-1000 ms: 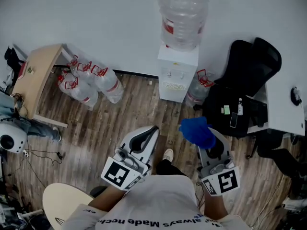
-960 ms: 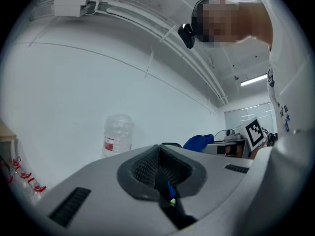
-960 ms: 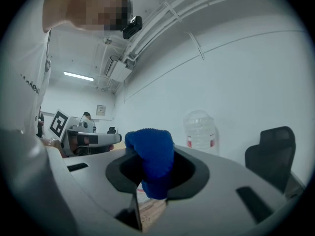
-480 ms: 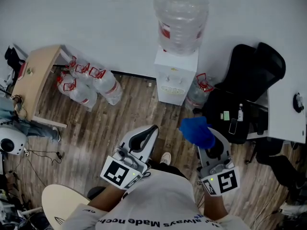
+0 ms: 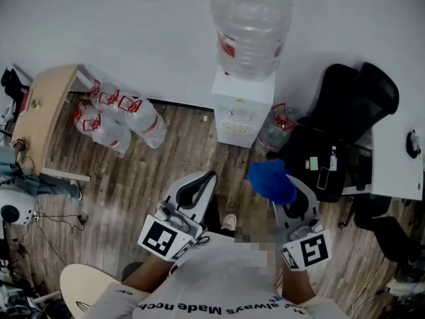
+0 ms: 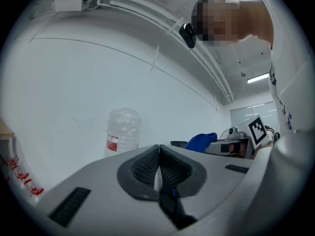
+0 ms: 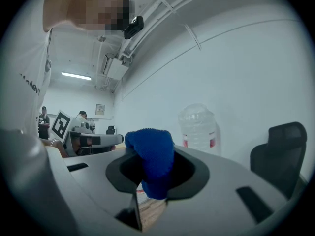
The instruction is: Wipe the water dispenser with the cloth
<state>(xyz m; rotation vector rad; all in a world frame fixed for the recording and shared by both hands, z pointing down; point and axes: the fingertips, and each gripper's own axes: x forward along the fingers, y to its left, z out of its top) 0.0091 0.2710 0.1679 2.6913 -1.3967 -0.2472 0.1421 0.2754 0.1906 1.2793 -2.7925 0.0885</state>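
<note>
A white water dispenser (image 5: 240, 108) stands against the wall, carrying a large clear bottle (image 5: 250, 25) with a red label. The bottle also shows ahead in the left gripper view (image 6: 121, 130) and the right gripper view (image 7: 198, 128). My right gripper (image 5: 282, 186) is shut on a bunched blue cloth (image 5: 271, 181), which fills the jaws in the right gripper view (image 7: 151, 159). It hovers short of the dispenser, to its right. My left gripper (image 5: 206, 181) is shut with nothing in it, level with the right one.
Several spare water bottles (image 5: 119, 118) lie on the wooden floor at the left beside a wooden desk (image 5: 43, 111). Another bottle (image 5: 275, 128) sits right of the dispenser. A black office chair (image 5: 345, 118) and a white table (image 5: 398, 151) stand at the right.
The dispenser and bottle have grown slightly larger and nearer in the head view. Both grippers keep their pose, the cloth still held.
</note>
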